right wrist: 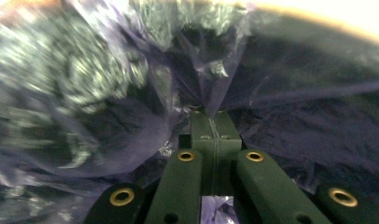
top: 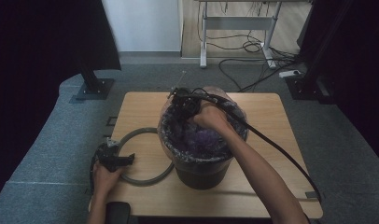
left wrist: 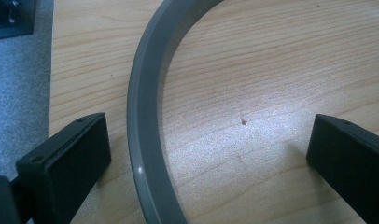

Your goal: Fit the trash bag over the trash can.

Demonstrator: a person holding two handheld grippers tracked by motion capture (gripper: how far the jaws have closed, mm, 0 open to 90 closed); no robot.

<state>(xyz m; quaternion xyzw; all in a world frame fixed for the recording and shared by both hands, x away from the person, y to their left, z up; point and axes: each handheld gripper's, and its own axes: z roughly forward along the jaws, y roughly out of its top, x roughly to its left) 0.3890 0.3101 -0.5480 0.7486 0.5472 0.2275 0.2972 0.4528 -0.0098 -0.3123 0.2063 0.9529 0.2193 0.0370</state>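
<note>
The right gripper (right wrist: 214,122) is seen inside the bin with its jaws brought fully together on a fold of the thin, translucent purple plastic bin liner (right wrist: 131,116); the film is gathered to a pinch right at the jaw tips. In the high view, this gripper (top: 185,106) sits at the far rim of the dark round waste bin (top: 202,175), which stands on the pale wooden table (top: 267,116) with the liner turned over its rim.

The left gripper (left wrist: 208,154) is held low over the table with its jaws wide apart. One jaw stands on each side of the flat grey plastic retaining ring (left wrist: 143,140), and neither jaw appears to touch it. The ring lies flat on the table just left of the bin.

The step in hand is judged to be the seating of the liner along the bin wall. For a good result, the pinch should be kept near the film edge, and the film should be drawn outward and down over the rim in a slow, even pull. Sharp tugs are to be avoided, since thin film is likely to tear. The ring should be left flat until the liner is smooth all round.
</note>
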